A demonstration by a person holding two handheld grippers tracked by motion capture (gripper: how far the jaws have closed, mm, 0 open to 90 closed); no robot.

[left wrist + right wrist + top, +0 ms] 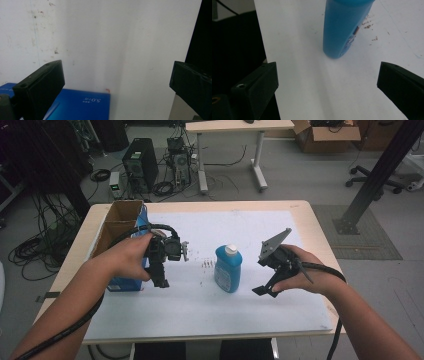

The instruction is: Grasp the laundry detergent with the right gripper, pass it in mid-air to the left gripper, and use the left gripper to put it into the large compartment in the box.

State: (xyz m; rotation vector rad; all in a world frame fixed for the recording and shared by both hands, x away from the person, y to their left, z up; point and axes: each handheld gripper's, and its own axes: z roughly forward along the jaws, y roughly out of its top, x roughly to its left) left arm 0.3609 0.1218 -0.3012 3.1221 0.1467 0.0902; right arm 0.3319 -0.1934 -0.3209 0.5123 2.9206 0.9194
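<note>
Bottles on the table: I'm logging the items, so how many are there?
1. The blue bottle stands upright mid-table on the white sheet, between the two hands. More could be hidden inside the open cardboard box at the left.

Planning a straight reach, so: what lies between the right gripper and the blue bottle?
Nothing: in the right gripper view, bare white sheet runs from the open right gripper to the blue bottle. The high view agrees.
</note>
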